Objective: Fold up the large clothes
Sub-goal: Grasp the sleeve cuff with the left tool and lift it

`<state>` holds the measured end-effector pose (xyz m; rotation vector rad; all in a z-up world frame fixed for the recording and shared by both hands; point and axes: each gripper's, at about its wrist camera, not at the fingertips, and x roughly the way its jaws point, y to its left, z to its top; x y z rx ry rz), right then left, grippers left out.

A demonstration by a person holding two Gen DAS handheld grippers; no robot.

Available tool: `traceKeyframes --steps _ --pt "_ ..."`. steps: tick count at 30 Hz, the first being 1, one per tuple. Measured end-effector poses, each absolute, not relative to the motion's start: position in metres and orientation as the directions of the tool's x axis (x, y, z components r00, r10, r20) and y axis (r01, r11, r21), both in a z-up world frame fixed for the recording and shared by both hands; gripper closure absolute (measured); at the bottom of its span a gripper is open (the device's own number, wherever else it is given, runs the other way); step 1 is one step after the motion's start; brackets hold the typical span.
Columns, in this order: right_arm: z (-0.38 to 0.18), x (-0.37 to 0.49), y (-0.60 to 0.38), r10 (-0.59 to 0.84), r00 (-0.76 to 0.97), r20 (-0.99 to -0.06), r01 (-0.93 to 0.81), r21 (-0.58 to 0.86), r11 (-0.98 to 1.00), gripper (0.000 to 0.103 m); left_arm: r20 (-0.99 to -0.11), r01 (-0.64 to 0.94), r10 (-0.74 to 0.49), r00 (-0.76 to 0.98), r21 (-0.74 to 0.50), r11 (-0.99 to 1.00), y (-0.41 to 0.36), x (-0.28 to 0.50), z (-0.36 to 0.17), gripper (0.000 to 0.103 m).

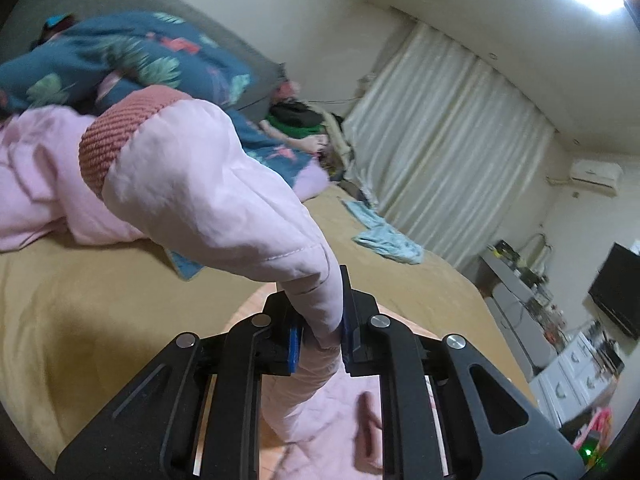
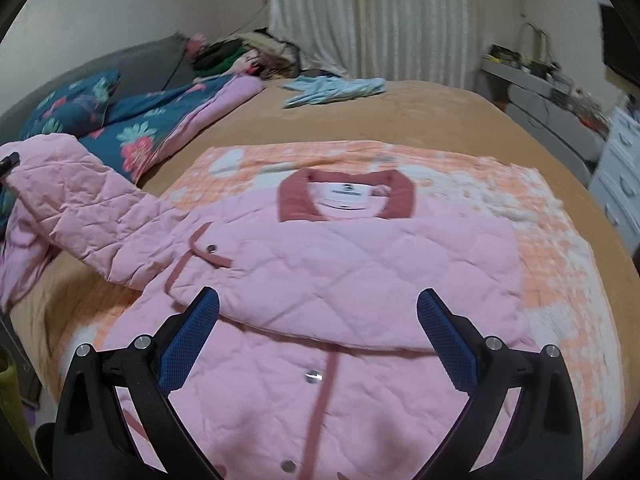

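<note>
sleeve held high, slip and drag are the risks

the left gripper (image 1: 320, 344) is clamped narrowly on a fold of the pink quilted jacket's sleeve (image 1: 224, 204), which is lifted clear of the bed (image 1: 80, 308) with its ribbed cuff (image 1: 116, 136) hanging beyond. only a thin pinch of slick fabric is held, so the sleeve could be lost if it is swung quickly. the right gripper (image 2: 318, 340) is spread wide and holds nothing, hovering over the jacket (image 2: 360, 264), which lies front up on an orange checked blanket (image 2: 560, 248). since the body is not pinned, it could be dragged askew as the sleeve is carried across, and the fold already laid over the chest could be pulled open.
</note>
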<state>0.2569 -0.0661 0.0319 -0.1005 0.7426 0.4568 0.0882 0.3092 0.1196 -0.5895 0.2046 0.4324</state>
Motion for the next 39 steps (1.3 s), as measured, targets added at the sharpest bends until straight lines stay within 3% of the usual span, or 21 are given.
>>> traceKeyframes --steps 17,39 --pt "0.042 0.242 -0.169 0.29 0.724 -0.625 -0.273 0.126 0.954 0.004 -0.305 -0.314 0.206 0.93 -0.364 0.877 0.211 0.15 0.157 0.096" --pt "0.018 0.249 -0.233 0.236 0.733 -0.638 -0.15 0.187 0.971 0.004 -0.448 -0.11 0.034 0.893 -0.144 0.983 0.083 0.239 0.101 0.096"
